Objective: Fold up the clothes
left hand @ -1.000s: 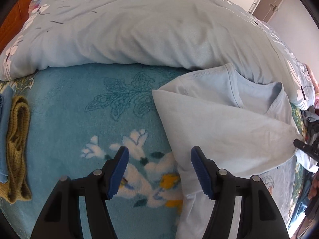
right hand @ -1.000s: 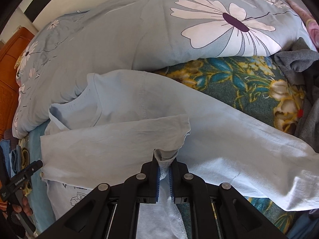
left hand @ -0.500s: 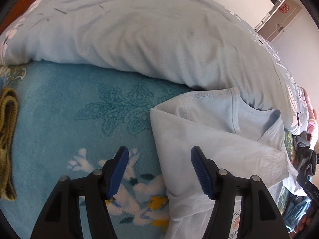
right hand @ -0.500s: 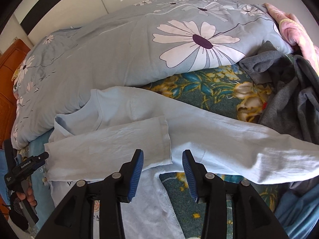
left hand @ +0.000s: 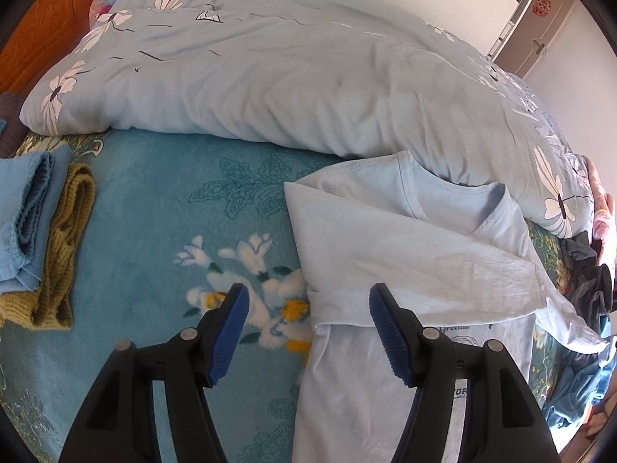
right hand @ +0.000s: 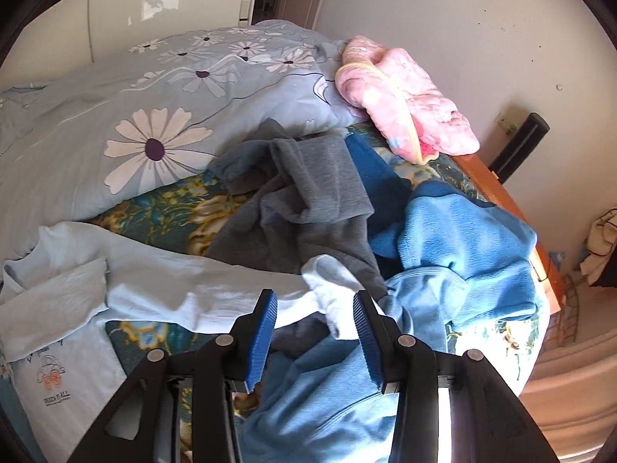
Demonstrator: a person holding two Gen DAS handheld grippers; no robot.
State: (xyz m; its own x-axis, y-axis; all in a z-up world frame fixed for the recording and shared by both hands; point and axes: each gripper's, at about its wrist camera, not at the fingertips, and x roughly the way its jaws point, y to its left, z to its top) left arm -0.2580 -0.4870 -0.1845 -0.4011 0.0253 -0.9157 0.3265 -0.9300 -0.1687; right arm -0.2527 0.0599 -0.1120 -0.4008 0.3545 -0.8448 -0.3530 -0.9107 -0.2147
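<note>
A: Left view. Shirt (left hand: 408, 254) flat on bed (left hand: 162, 208), one sleeve (left hand: 424, 270) folded across chest. Left tongs (left hand: 306, 328) wide, empty, over shirt edge.
B: Handling?
A: Thin, light, limp; likely to sag. Best pinched at cuff or hem.
B: Right view?
A: Right tongs (right hand: 314, 328) wide, empty, just before other sleeve's cuff (right hand: 327, 277), draped on clothes pile (right hand: 385, 239). Soft bed, duvet (right hand: 154, 115) behind, wall near.
</note>
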